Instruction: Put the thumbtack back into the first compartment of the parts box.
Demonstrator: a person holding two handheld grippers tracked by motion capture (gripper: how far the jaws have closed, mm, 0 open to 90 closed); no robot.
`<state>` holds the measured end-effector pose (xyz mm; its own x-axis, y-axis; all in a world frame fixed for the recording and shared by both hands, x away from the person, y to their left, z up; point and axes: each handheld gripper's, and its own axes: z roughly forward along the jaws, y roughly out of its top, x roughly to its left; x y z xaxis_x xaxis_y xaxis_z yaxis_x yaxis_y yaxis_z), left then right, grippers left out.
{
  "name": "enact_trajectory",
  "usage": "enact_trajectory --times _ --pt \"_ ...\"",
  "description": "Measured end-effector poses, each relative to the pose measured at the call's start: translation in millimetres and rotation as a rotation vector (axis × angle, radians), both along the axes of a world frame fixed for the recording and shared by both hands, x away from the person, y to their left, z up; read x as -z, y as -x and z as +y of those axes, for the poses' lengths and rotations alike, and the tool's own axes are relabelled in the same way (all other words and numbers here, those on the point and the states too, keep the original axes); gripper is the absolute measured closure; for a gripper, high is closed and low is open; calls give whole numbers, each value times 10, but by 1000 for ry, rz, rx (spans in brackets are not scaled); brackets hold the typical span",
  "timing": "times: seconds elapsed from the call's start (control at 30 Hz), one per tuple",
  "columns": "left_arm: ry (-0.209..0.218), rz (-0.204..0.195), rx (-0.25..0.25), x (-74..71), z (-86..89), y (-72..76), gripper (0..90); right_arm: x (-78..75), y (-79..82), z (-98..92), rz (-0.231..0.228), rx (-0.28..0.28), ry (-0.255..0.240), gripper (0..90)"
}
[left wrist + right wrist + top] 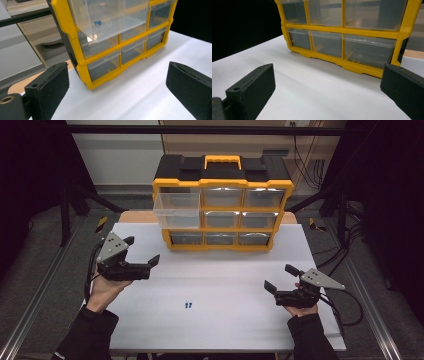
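White tabletop runs out ahead of both your tongs to the yellow drawer cabinet at its far edge. Your left gripper has its jaws spread wide and holds nothing; the pulled-out clear drawer, top left of the cabinet, sits ahead of it and slightly to its right, its long axis pointing back toward you. A small blue piece lies on the sheet between the two tongs, nearer you. Your right gripper, also wide open and empty, is well apart from that drawer, so the left hand looks nearer.
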<state>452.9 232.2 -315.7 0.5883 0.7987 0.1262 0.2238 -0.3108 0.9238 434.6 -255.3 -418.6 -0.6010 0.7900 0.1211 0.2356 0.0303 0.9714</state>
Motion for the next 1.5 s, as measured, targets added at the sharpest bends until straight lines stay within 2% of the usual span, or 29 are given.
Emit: enact_trajectory --times 0.6,0.8,1.23,1.5 --pt "23 65 9 485 -59 91 46 8 -8 11 -2 2 2 3" --pt "1 100 14 610 -129 71 47 10 -6 18 -1 1 -1 3" --pt "-12 152 19 842 -245 135 48 6 -1 8 -7 -4 -4 3" --pt "-46 193 32 1029 -369 153 49 5 5 15 0 -2 -3 3"
